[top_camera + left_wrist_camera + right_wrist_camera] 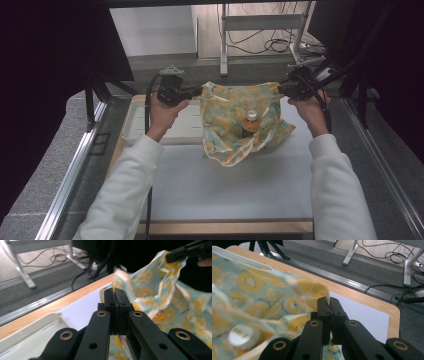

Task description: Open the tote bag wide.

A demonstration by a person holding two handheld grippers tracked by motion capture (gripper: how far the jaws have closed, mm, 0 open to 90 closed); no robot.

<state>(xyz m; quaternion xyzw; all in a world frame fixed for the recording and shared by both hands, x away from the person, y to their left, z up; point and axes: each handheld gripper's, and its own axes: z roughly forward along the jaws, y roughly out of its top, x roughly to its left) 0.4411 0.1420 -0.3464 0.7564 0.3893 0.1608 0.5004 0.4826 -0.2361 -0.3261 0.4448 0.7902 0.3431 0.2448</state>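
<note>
We find the left gripper [199, 91] raised over the far part of the table [225, 190], held in the person's left hand [165, 107]. In the left gripper view its two black jaws stand pressed together, with a fold of the fruit-print bag [160, 297] pinched between the tips. We record the same grip at the left gripper [116, 293] seen close up: no gap shows between the jaws beyond the thin edge of fabric.

The right gripper [283, 89] sits at the opposite side, held in the right hand [310, 107]. In the right gripper view its jaws are likewise closed tight on the bag's rim, the right gripper [329, 302] clamping a yellow-printed corner of the bag [262, 295].

The bag [240, 120] hangs stretched between the two grippers, its upper edge pulled wide and its lower part resting on the white mat [230, 185] that covers the table. Its print shows yellow fruit slices on a pale blue-green ground.

Inside the open mouth of the bag stands a bottle [250, 126], upright, with a white cap and dark contents. In the right gripper view the bottle cap [240, 336] appears blurred at the lower left, inside the bag.

A white tray [132, 117] lies on the table to the left, just beside the bag and under the left hand.
</note>
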